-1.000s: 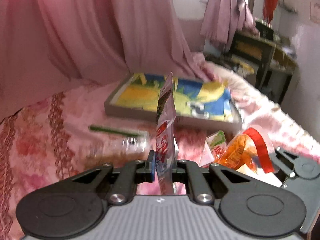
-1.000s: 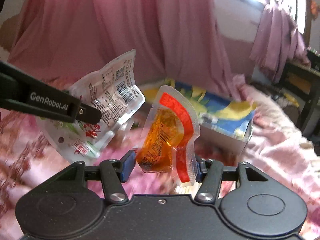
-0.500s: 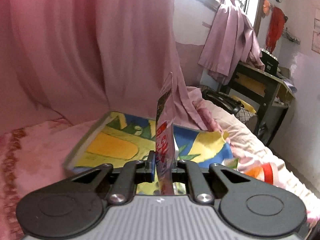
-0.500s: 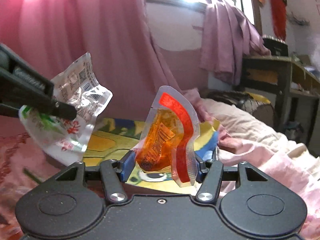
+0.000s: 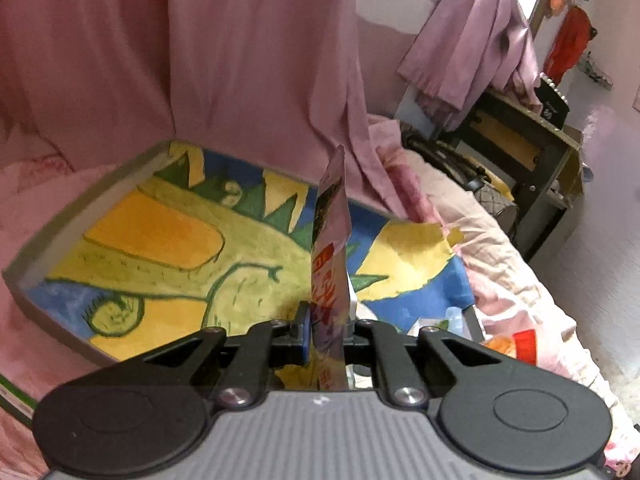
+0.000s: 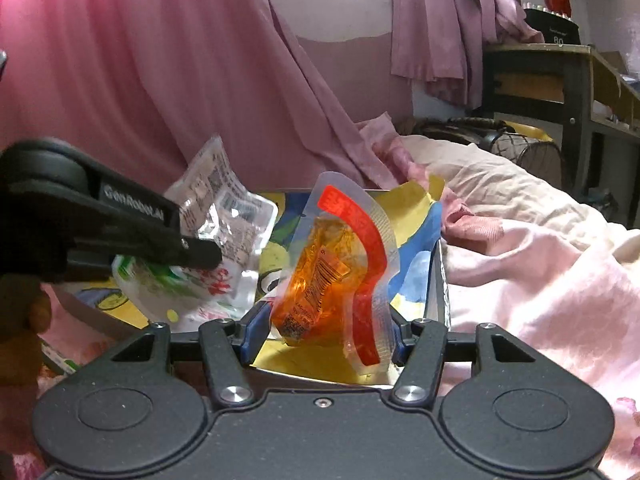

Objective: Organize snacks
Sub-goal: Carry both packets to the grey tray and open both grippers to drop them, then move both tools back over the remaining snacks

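- A big pink curtain (image 5: pixel 224 52) is hanging behind everything, and a second pale purple cloth (image 6: pixel 436 24) is hanging farther back by the wall.
- A bed with a pink blanket (image 6: pixel 532 264) is carrying the things. A dark desk (image 6: pixel 552 80) is standing past the far end of the bed.
- A wide, flat tray (image 5: pixel 28 276) with grey walls is lying on the bed near the curtain. A bright picture in yellow, green and blue is covering its floor.
- The left claw (image 5: pixel 326 322) is hanging over the near edge of the tray. It is squeezing a white snack bag (image 5: pixel 330 248) with red and green print. The left camera is seeing this bag edge-on, standing straight up. In the right camera the same white snack bag (image 6: pixel 216 240) is showing its crinkly flat side with a barcode, and the left claw (image 6: pixel 200 254) is pinching it from the left.
- The right claw (image 6: pixel 324 338) is also hanging over the tray, at the tray's near right corner. It is pinching a clear snack bag (image 6: pixel 336 272) with orange food inside and a curved red stripe. This bag is standing up between the blue pads (image 6: pixel 254 332), just to the right of the white bag.
- A thin green strip (image 5: pixel 10 396) is peeking out at the bed's near left edge. It is too small to tell what it is.
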`<action>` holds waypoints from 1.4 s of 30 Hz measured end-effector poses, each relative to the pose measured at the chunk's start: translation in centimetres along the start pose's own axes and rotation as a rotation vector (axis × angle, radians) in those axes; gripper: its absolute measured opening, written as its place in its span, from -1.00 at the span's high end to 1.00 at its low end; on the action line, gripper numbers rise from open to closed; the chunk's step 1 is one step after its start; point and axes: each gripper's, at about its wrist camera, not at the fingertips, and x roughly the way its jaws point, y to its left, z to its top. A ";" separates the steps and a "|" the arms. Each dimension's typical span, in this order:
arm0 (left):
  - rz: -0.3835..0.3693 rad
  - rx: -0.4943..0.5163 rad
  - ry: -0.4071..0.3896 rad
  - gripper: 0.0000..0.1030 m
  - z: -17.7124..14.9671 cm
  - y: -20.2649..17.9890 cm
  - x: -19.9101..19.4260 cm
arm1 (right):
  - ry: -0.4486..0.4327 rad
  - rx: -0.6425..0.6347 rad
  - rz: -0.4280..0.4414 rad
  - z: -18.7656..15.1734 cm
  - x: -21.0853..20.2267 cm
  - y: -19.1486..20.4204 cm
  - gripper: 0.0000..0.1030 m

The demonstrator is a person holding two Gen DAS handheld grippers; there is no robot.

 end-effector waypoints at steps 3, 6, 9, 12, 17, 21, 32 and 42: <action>0.009 -0.018 0.011 0.77 -0.2 0.4 0.3 | 0.007 -0.001 -0.002 -0.1 0.2 0.1 -0.19; 0.044 -0.019 0.028 0.75 -0.2 0.6 0.4 | 0.013 -0.002 -0.008 -0.1 0.5 0.1 -0.24; 0.062 -0.015 0.039 0.73 -0.4 0.8 0.4 | 0.009 0.002 -0.009 0.0 0.5 0.0 -0.40; 0.099 -0.001 0.046 0.60 -0.5 0.7 0.2 | 0.003 0.004 -0.021 0.0 0.2 0.0 -0.63; 0.121 0.014 0.020 -0.16 -0.2 0.6 -1.4 | -0.034 0.006 -0.016 0.2 -0.8 0.2 -0.88; 0.118 0.027 -0.026 -0.56 0.2 0.5 -3.8 | -0.106 -0.012 -0.016 0.6 -2.8 0.6 -0.98; 0.167 0.048 -0.214 -0.99 -0.3 0.9 -13.4 | -0.311 -0.019 -0.070 0.7 -11.5 1.0 -0.99; 0.160 0.097 -0.236 -0.99 -3.8 2.1 -21.2 | -0.303 -0.092 -0.097 -1.2 -19.6 3.7 -0.99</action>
